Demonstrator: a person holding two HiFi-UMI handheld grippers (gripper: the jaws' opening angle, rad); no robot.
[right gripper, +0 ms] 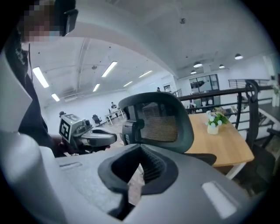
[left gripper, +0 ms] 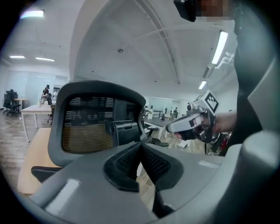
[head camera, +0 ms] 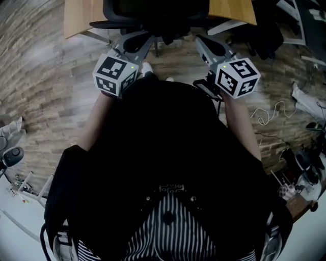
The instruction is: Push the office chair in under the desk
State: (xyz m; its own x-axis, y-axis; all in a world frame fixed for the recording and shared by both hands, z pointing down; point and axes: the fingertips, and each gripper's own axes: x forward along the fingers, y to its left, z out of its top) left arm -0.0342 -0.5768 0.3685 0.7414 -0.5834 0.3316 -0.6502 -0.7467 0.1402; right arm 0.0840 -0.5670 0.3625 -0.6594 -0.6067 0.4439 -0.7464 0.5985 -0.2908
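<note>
Left gripper (head camera: pixel 136 45) and right gripper (head camera: pixel 210 47), both with jaws together and empty, sit just behind the chair (head camera: pixel 155 12) — likely blunt tips for shoving it under the desk (head camera: pixel 79 18).

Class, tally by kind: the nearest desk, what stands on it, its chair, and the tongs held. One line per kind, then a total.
Wooden desk: 1
Flower pot: 1
Office chair: 1
Tongs: 2, left tongs, right tongs
Total: 5

Open-plan office. Evidence: mesh office chair (right gripper: pixel 159 122) just ahead of right claw (right gripper: pixel 141 151); wooden desk (right gripper: pixel 221 144) beyond; ceiling strip lights (right gripper: pixel 109 68) above; distant tables (right gripper: pixel 113 114), probably workstations.
</note>
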